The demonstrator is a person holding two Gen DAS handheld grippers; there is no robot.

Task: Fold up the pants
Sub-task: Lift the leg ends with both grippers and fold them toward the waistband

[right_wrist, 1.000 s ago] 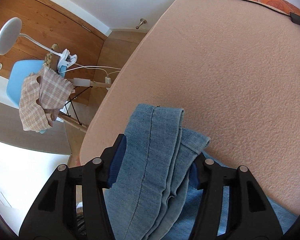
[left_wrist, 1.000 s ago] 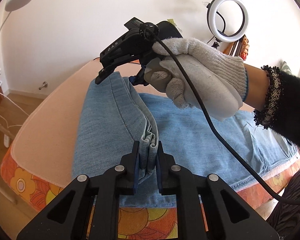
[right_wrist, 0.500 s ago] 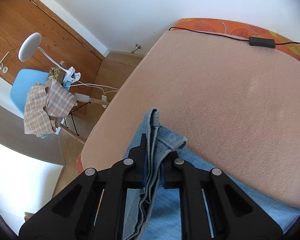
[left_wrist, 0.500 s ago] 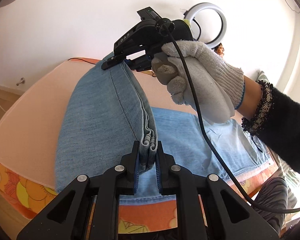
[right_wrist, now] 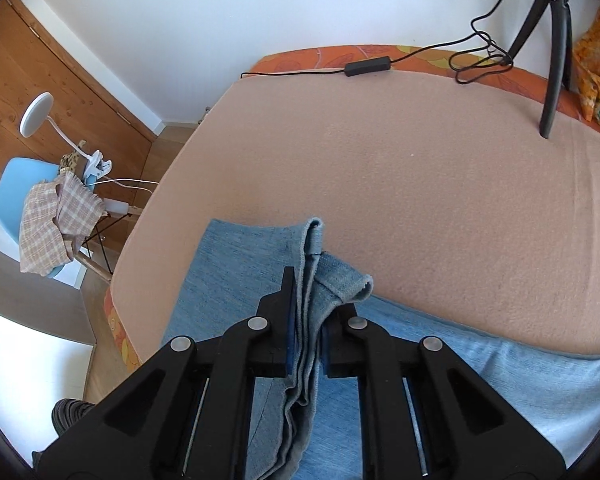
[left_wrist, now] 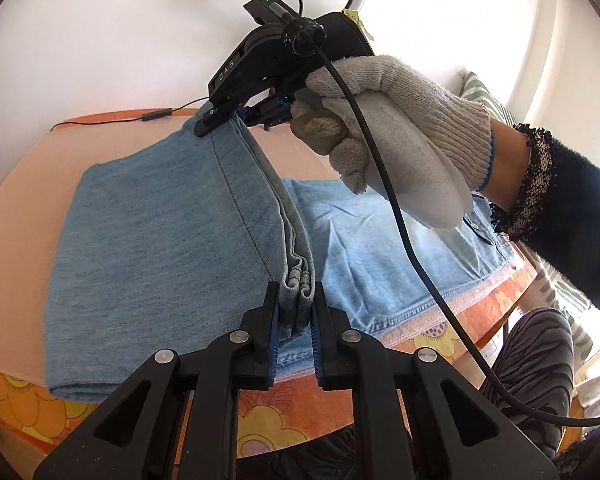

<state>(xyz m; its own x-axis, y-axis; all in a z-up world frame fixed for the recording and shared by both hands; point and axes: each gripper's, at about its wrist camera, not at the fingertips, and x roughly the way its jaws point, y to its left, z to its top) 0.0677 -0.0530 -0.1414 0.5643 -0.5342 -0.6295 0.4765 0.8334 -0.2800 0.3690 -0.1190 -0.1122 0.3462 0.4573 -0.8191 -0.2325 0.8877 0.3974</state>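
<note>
Light blue denim pants (left_wrist: pixel 172 240) lie on a peach blanket (left_wrist: pixel 28 200), their leg end lifted and folded back over the rest. My left gripper (left_wrist: pixel 295 300) is shut on the bunched near edge of the lifted hem. My right gripper (left_wrist: pixel 224 120), held by a white-gloved hand, is shut on the far corner of the same hem. In the right wrist view my right gripper (right_wrist: pixel 306 312) pinches the layered hem of the pants (right_wrist: pixel 236 280) above the blanket (right_wrist: pixel 420 180). The hem is stretched taut between both grippers.
The blanket covers a surface with an orange floral border (left_wrist: pixel 260 420). A black tripod (right_wrist: pixel 556 40) and a cable with an inline box (right_wrist: pixel 368 66) lie at the far edge. A blue chair with checked cloth (right_wrist: pixel 52 216) and a white lamp (right_wrist: pixel 36 114) stand left.
Both grippers have lifted the hem higher and carried it over the rest of the pants. The right gripper closed on the hem about a second ago and stays shut.
</note>
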